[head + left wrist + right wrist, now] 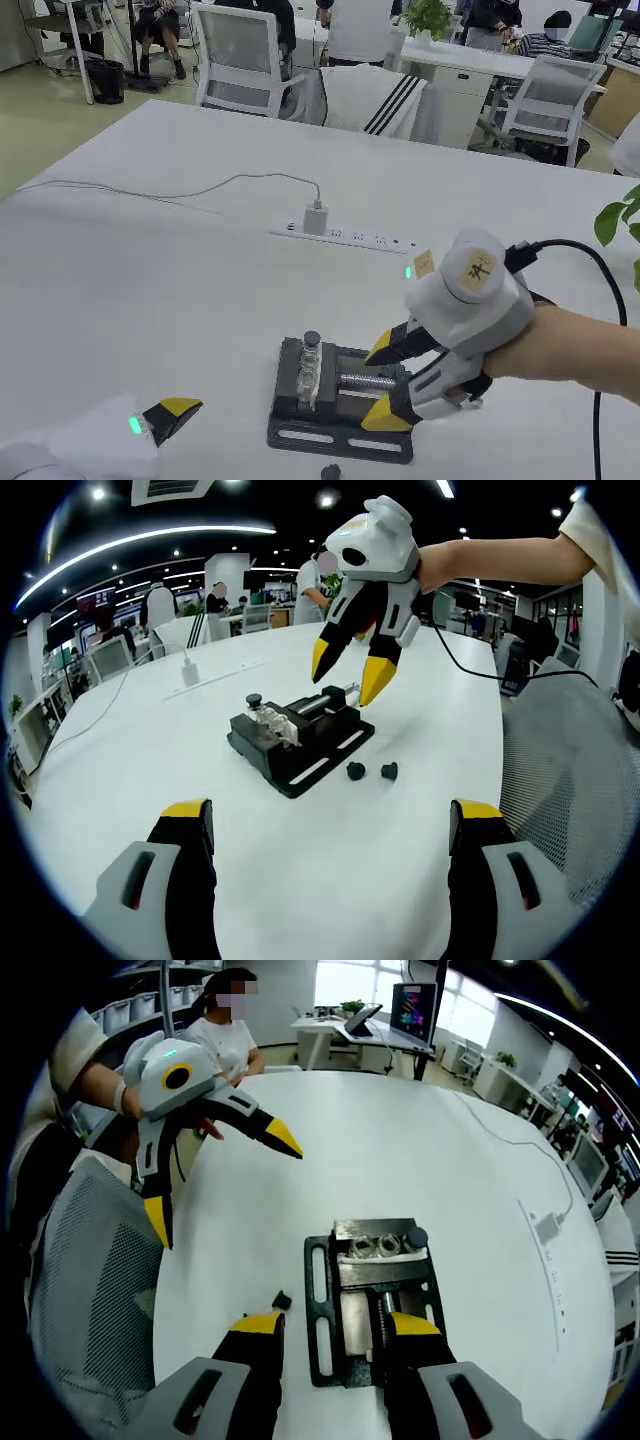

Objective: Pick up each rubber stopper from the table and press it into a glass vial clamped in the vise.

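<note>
A black vise (340,425) (300,742) (322,1310) clamps a short row of glass vials (309,372) (374,1247). The end vial carries a dark rubber stopper (312,338) (255,700) (416,1236); two others show bare rims. Two loose stoppers (356,771) (389,771) lie on the table beside the vise, and one of them appears as a stopper (330,470) (281,1301). My right gripper (383,386) (346,676) (333,1325) hovers open over the vise's screw end, with nothing between its jaws. My left gripper (172,413) (330,815) (225,1192) is open and empty, held away from the vise.
A white power strip (345,237) with a plugged charger (316,217) and its cable lies farther back on the white table (150,280). Office chairs (240,60) and seated people are beyond the far edge. A mesh chair (570,770) stands close to the table's near side.
</note>
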The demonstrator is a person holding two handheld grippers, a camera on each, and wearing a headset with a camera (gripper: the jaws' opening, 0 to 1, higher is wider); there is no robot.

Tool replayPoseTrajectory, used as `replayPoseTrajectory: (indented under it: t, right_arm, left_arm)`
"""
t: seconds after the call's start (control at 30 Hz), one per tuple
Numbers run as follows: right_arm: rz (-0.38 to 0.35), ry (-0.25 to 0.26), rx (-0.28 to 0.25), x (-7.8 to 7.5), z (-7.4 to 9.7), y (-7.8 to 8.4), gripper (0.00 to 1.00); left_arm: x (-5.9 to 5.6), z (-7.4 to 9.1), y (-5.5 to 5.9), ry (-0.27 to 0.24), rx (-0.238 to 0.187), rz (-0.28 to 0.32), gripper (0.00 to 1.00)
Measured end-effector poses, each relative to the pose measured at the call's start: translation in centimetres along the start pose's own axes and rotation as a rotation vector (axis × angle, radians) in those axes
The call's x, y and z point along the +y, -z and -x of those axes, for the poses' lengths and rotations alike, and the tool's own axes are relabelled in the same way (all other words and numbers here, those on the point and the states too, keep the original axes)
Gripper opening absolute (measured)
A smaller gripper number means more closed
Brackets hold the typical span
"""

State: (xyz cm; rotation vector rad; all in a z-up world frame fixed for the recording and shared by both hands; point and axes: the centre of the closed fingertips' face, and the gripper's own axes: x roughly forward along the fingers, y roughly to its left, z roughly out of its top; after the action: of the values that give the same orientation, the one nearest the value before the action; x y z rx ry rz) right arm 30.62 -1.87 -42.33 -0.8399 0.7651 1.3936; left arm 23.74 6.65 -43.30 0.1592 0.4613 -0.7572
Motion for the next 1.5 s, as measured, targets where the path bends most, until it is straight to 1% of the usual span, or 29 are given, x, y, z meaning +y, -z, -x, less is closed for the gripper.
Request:
replayPoseTrajectory:
  t: [0.1,0.17,0.3,0.4,0.53,0.6,0.7,0.8,0.9,1.13,1.33,1.5]
  right_arm:
    - [0.01,-0.009,-0.003,0.7,0.1,0.2,0.36]
    - [0.019,-0.031,-0.004,1.6,-0.1,0.3,0.34]
    - [0.048,-0.069,0.016,3.1,-0.6,1.0,0.33]
    - [0.062,-0.106,0.026,4.2,-1.0,1.4,0.29]
    - [0.077,-0.132,0.048,5.5,-1.7,2.1,0.28]
    - [0.092,-0.144,0.056,5.9,-1.9,2.3,0.27]
    - [0.092,-0.158,0.065,6.5,-2.5,2.7,0.25]
    - [0.104,-0.155,0.07,6.6,-2.9,2.9,0.23]
    - [0.11,-0.158,0.066,6.9,-3.2,2.8,0.19]
    - [0.153,-0.164,0.065,7.4,-3.8,2.6,0.1]
    - [0.169,-0.164,0.078,7.2,-4.1,2.8,0.05]
    - [0.172,-0.177,0.081,7.4,-4.1,2.9,0.03]
  left_arm:
    - [0.1,0.0,0.1,-0.003,0.002,0.003,0.98]
    - [0.0,0.1,0.1,-0.004,0.0,0.003,0.97]
    - [0.0,0.0,0.3,-0.005,-0.001,0.008,0.97]
    - [-0.1,0.1,0.5,-0.006,-0.002,0.009,0.97]
    - [-0.2,0.2,0.7,-0.009,-0.003,0.018,0.97]
    - [-0.2,0.2,0.8,-0.009,-0.004,0.021,0.97]
    - [-0.3,0.2,1.1,-0.006,0.0,0.024,0.96]
    - [-0.4,0.2,1.2,-0.005,-0.003,0.029,0.96]
    - [-0.4,0.2,1.2,-0.005,-0.004,0.031,0.96]
    - [-0.5,0.2,1.3,-0.009,-0.008,0.039,0.96]
    - [-0.5,0.3,1.4,-0.01,-0.008,0.044,0.96]
    - [-0.5,0.3,1.6,-0.01,-0.006,0.046,0.96]
